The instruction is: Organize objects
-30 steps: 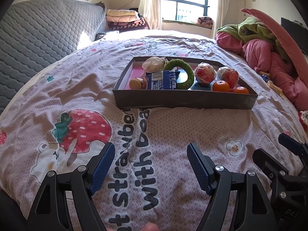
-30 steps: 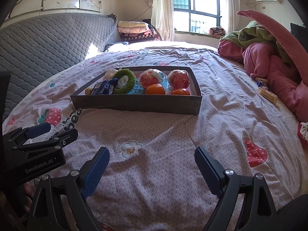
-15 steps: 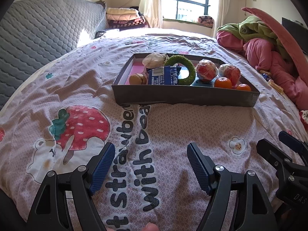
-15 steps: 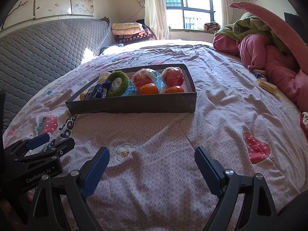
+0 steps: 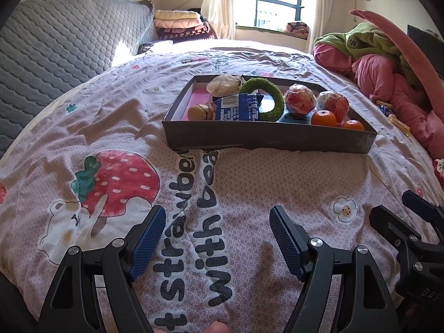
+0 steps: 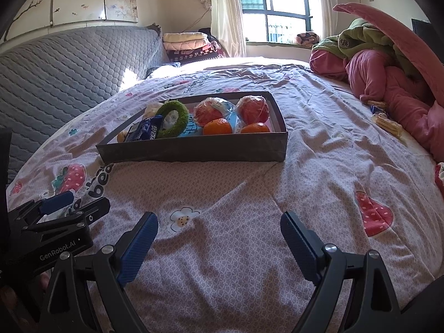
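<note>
A dark shallow box [image 5: 266,137] [image 6: 194,149] sits on the bed. It holds a green ring [image 5: 273,97] [image 6: 177,116], a blue snack packet [image 5: 238,108] [image 6: 144,131], a white bag [image 5: 222,83], a brown bun [image 5: 198,112], two wrapped red fruits [image 5: 301,100] [image 6: 254,109] and two oranges [image 5: 323,118] [image 6: 217,126]. My left gripper [image 5: 217,238] is open and empty, low over the bedspread, short of the box. My right gripper [image 6: 219,241] is open and empty, beside it on the right.
A grey quilted headboard [image 5: 55,47] stands at the left. A pile of pink and green bedding [image 6: 388,63] lies at the right, with snack packets [image 6: 387,122] next to it. Folded blankets [image 5: 180,22] are stacked by the window.
Both grippers have moved slightly toward the box, so it looks larger and higher above it. Both stay open and empty.
</note>
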`<state>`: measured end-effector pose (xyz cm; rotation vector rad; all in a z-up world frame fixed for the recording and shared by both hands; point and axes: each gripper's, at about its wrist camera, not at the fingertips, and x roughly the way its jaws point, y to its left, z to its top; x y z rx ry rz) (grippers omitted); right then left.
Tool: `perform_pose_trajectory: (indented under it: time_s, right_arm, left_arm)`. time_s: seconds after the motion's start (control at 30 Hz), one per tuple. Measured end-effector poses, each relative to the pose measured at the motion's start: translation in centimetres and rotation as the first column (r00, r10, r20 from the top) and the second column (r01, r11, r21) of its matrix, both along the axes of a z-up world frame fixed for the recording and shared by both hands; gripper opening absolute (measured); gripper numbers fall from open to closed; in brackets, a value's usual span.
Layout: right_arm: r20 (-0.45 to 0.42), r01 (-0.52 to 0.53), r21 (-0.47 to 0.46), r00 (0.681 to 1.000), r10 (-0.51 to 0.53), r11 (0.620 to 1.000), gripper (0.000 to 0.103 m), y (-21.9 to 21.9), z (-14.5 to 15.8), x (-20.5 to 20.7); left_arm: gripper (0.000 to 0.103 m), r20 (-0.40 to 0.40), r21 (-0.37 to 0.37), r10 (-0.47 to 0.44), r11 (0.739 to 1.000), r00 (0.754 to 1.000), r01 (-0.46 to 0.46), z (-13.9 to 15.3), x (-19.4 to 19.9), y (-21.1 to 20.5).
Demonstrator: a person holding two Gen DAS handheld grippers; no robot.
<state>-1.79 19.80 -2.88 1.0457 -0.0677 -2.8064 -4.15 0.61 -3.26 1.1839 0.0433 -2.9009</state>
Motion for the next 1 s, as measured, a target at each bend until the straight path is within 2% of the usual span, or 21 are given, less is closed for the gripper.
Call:
perform_pose_trajectory:
  time_s: [1.0]
  right_arm:
    - [0.011,-0.009,0.02,1.0,0.009,1.0,0.09,-0.55,-0.27,0.05]
  left_arm:
    - [0.078,0.022,0.003,0.002,1.0,1.0,-0.002,-0.25,-0.21,-0.04]
